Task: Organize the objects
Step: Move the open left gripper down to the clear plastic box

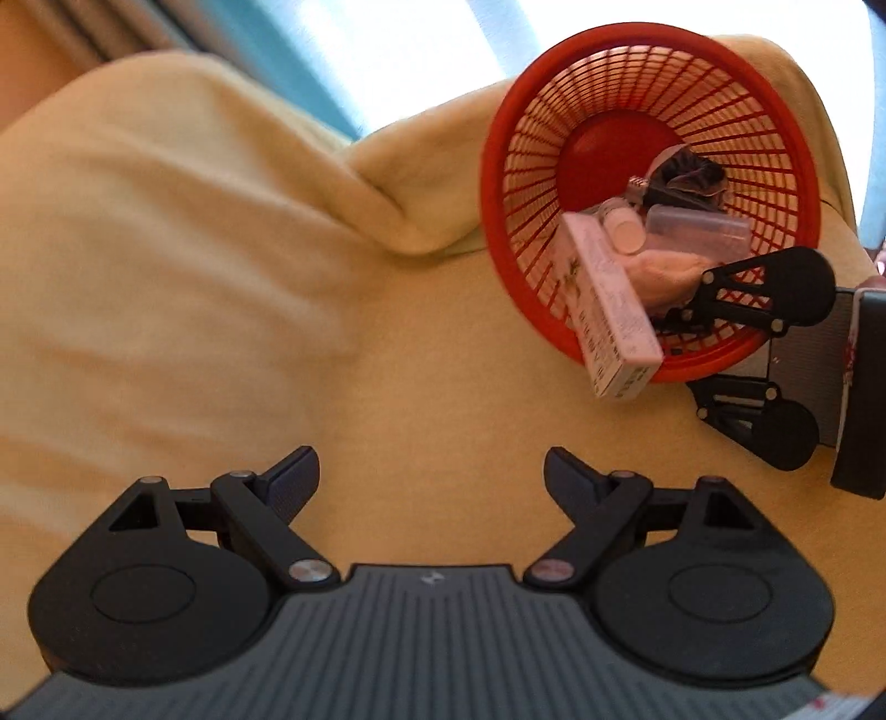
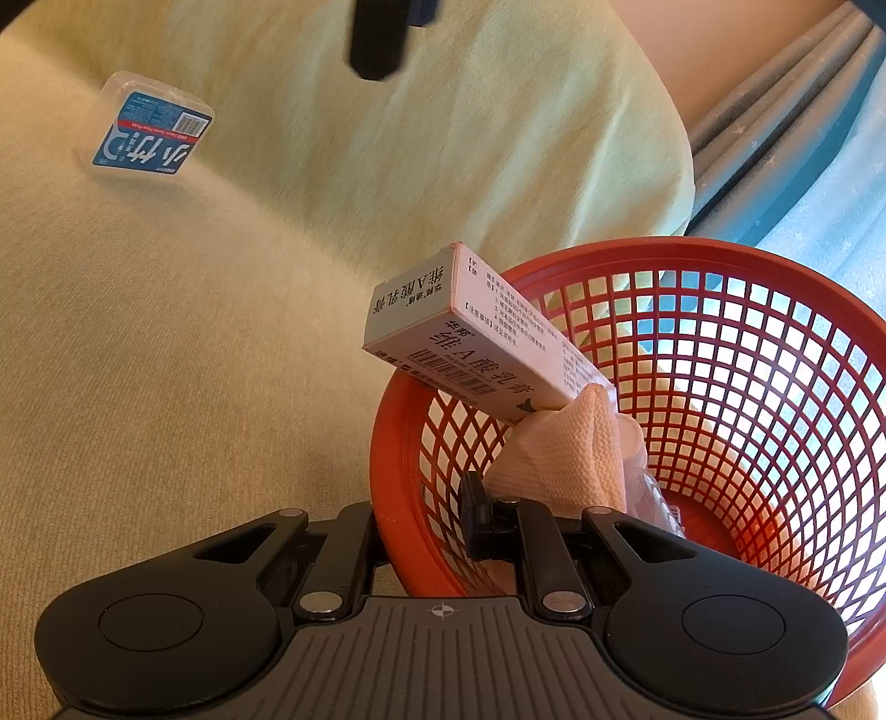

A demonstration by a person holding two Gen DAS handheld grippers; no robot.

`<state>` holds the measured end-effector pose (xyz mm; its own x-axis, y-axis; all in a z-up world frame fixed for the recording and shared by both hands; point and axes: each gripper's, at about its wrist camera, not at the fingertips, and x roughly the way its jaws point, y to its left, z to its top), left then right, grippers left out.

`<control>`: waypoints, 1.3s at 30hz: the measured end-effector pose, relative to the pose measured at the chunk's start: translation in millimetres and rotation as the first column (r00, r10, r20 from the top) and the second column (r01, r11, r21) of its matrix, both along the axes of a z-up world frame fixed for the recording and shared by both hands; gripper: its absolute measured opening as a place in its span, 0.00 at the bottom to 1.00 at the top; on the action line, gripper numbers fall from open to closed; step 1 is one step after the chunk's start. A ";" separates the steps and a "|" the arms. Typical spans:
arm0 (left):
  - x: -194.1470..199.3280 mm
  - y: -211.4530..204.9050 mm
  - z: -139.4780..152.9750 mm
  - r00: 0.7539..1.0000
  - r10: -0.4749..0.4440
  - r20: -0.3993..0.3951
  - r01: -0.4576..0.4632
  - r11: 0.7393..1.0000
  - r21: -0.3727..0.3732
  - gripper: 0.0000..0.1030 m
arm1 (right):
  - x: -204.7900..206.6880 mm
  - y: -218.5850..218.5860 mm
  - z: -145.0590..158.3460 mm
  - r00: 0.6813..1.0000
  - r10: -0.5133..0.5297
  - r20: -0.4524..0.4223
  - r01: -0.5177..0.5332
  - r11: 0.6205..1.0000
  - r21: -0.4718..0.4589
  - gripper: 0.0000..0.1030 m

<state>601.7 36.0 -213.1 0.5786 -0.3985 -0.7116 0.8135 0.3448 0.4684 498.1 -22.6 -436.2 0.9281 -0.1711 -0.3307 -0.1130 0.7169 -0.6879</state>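
Two grippers: left gripper (image 1: 431,476) tilted downward, jaws wide apart; right gripper (image 2: 426,526) clamped on red basket (image 2: 786,266) rim.

A pale yellow cover (image 1: 183,266) lies over the cushions, creased into a deep fold at the seam between two of them. Behind its upper edge hangs a grey pleated curtain (image 2: 775,94), and beside the curtain a bright window (image 1: 421,50) glows, blown out white.
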 end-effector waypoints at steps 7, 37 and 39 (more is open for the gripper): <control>20.9 25.6 -11.0 0.983 0.164 -0.086 -0.165 0.986 -0.005 0.83 | 0.4 1.0 -0.2 1.000 0.000 0.000 0.000 1.000 -0.001 0.10; 58.5 74.6 -69.6 0.852 0.456 -0.258 -0.458 0.887 0.054 0.72 | -7.6 -5.5 0.4 1.000 -0.001 -0.001 0.001 1.000 -0.005 0.10; 59.4 76.0 -73.1 0.851 0.459 -0.256 -0.460 0.886 0.061 0.71 | -7.6 -4.9 0.5 1.000 -0.001 -0.001 0.001 1.000 -0.005 0.10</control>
<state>661.2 112.0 -286.1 0.4942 -0.1343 -0.8589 0.6526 0.7101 0.2645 490.5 -27.5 -435.7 0.9274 -0.1742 -0.3309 -0.1128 0.7134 -0.6916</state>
